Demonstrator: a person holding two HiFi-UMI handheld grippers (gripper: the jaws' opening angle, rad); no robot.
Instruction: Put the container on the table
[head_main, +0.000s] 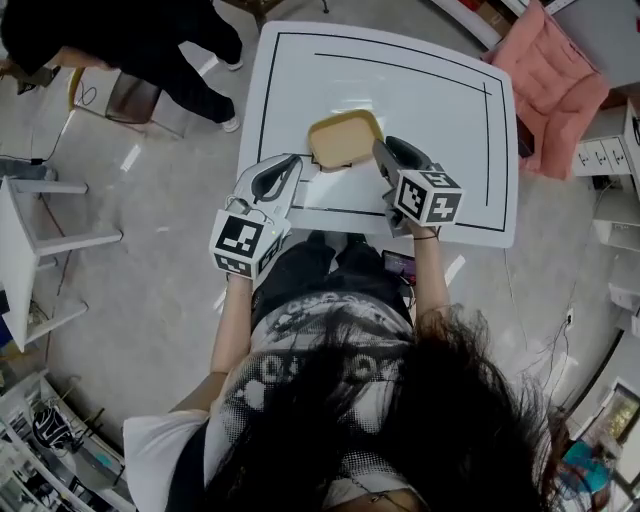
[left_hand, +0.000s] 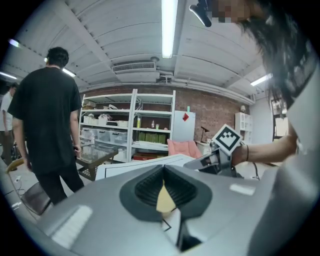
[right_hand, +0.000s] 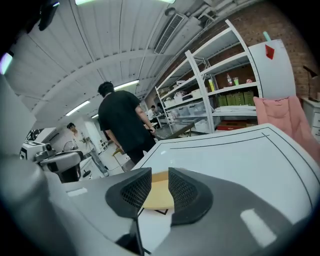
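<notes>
Your right claw (right_hand: 160, 176) stands apart and empty, and your left claw (left_hand: 164, 170) has its tips together. Between them the container (head_main: 345, 138), shallow, pale yellow and round-cornered, sits on the white, black-lined surface (head_main: 420, 100) near your edge.

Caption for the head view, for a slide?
Yellow container sits on the white table, flanked by left gripper and right gripper.

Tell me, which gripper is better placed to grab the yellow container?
Right, probably: the right gripper has its jaws apart, with the yellow container straight ahead in the gap. The left gripper has its jaws together and must open first.
</notes>
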